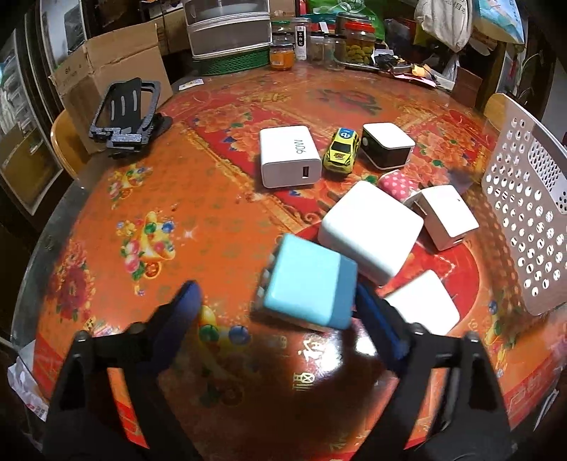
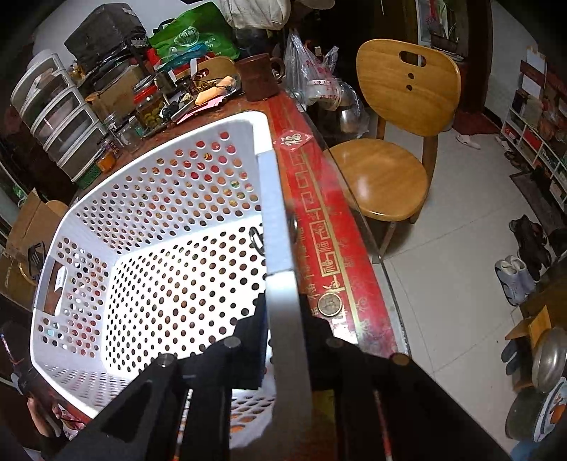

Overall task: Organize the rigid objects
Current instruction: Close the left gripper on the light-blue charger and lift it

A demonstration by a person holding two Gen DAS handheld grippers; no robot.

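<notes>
In the left wrist view my left gripper is open around a light blue charger block on the red patterned table; its right finger touches the block, the left finger stands apart. Several white charger blocks, a 90W white charger, a yellow toy car, a black-and-white cube and a pink dotted item lie beyond. The white perforated basket stands at right. In the right wrist view my right gripper is shut on the basket's rim.
A black phone stand and cardboard box sit at the far left. Jars and a plastic drawer unit line the table's back. A wooden chair stands beside the table edge.
</notes>
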